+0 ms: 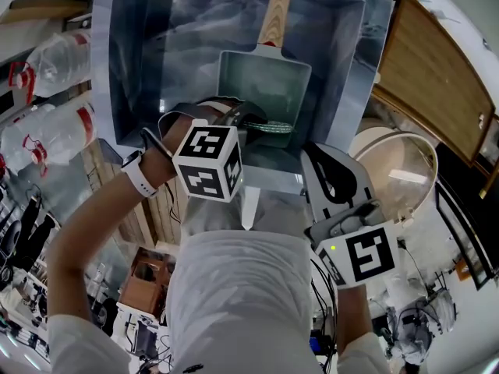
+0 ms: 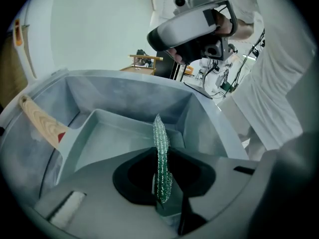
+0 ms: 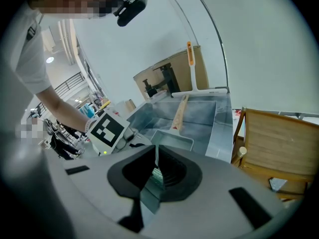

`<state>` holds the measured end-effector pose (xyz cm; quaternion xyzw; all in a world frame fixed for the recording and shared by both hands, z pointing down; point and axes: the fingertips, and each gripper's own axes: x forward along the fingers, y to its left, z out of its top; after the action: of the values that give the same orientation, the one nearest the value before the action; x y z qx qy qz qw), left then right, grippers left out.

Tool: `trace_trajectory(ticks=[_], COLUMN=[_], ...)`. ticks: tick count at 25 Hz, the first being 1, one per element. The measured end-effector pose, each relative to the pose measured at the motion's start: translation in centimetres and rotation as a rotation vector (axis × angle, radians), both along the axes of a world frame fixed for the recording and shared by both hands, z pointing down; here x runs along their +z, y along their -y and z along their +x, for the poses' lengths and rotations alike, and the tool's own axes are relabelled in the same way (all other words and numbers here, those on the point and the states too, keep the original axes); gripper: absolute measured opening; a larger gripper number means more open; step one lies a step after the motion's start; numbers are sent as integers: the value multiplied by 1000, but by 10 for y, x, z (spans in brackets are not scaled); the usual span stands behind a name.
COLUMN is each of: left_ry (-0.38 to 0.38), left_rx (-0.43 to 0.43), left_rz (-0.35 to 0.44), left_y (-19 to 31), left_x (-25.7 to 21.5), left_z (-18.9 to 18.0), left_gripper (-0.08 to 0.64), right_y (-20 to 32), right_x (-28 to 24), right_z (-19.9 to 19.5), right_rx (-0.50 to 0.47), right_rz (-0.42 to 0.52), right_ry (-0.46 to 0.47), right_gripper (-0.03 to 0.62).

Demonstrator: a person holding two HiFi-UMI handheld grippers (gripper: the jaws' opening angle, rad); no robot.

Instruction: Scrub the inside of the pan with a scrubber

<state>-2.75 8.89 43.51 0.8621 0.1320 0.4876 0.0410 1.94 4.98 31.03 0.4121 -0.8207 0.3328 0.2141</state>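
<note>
A pale green rectangular pan (image 1: 261, 84) with a wooden handle (image 1: 277, 14) lies in the steel sink (image 1: 140, 53). My left gripper (image 1: 253, 121) hangs over the pan's near edge, shut on a green mesh scrubber (image 1: 273, 128). In the left gripper view the scrubber (image 2: 160, 153) stands upright between the jaws, above the pan's floor (image 2: 114, 138). My right gripper (image 1: 316, 156) is shut and holds nothing, just outside the sink's near right rim. In the right gripper view the pan (image 3: 172, 139) lies ahead, and the left gripper's marker cube (image 3: 107, 129) is at the left.
Plastic bottles (image 1: 54, 57) lie left of the sink. A round white container with a clear lid (image 1: 398, 178) sits to the right, close to my right gripper. A wooden board (image 1: 429, 76) stands at the far right. The person's white-clad body fills the lower middle.
</note>
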Motion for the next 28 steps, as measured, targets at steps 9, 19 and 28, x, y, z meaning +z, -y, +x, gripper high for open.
trace_trajectory(ticks=[9, 19, 28], left_ry=[-2, -39, -70], left_rx=[-34, -42, -67], left_rz=[-92, -214, -90], left_y=[-8, -19, 14], left_x=[-6, -26, -35], left_z=[0, 1, -1], left_gripper=[78, 77, 78], right_y=[1, 0, 0], right_x=[-1, -3, -4], right_z=[3, 3, 6], right_rx=[9, 17, 16], right_rz=[1, -4, 0], right_ry=[7, 12, 11], right_gripper=[17, 17, 17])
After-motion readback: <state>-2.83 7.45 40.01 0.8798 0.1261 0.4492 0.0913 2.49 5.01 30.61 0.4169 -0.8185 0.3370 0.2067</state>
